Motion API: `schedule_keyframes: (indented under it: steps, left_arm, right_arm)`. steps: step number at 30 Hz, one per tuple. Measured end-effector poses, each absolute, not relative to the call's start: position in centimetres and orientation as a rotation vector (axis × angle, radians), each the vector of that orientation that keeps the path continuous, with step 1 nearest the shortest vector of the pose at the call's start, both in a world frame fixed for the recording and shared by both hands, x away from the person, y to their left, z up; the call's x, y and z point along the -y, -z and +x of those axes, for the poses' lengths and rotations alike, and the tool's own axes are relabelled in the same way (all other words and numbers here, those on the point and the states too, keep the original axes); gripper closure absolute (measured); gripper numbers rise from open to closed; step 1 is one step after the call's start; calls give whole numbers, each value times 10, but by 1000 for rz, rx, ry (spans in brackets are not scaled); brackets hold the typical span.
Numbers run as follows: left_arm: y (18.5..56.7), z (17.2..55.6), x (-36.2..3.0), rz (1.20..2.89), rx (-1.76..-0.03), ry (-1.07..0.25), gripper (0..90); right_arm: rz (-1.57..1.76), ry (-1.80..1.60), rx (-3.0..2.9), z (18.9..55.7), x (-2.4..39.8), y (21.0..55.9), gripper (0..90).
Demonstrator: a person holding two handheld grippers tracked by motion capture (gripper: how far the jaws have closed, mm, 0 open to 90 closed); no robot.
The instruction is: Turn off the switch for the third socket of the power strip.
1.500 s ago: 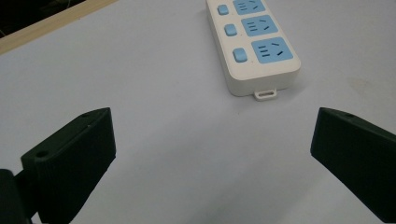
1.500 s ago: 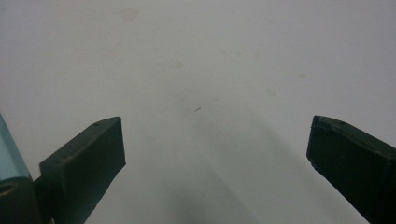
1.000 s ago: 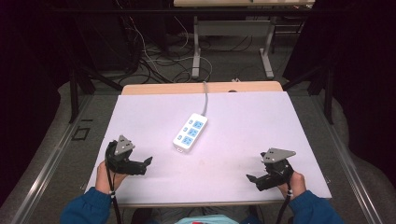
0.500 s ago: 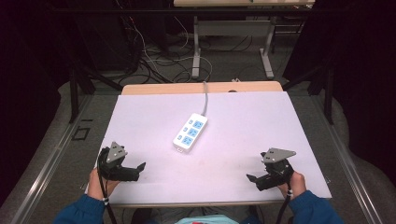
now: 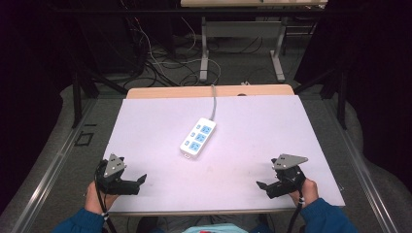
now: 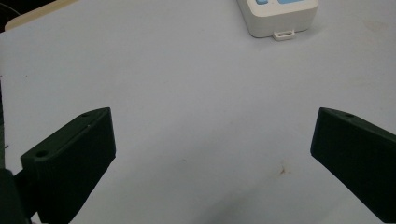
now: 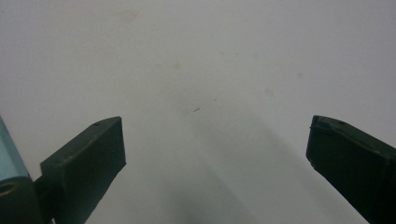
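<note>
White plastic power strip (image 5: 198, 138) with blue sockets lies near the middle of the pale counter (image 5: 252, 126), a little toward its far edge, and its grey cable (image 5: 213, 99) runs over that far edge. Left tongs (image 5: 138, 180) rest at the near left corner, jaws wide apart and holding nothing. Right tongs (image 5: 262, 186) sit at the near right corner, also wide apart and empty, well apart from the strip.
</note>
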State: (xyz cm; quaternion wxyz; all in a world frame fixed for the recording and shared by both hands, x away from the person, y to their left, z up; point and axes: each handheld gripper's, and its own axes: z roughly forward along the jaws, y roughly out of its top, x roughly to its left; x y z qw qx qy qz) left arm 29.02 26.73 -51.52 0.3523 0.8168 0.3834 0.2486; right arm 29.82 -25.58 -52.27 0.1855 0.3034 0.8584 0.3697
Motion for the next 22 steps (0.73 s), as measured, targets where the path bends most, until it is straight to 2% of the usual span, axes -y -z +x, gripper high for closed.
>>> schedule_keyframes:
  steps: [22]
  left_arm:
    - [520, 285, -271, 2124, -1003, -603, 2]
  right_arm:
    - [863, -1043, -2399, 299, 258, 523, 36]
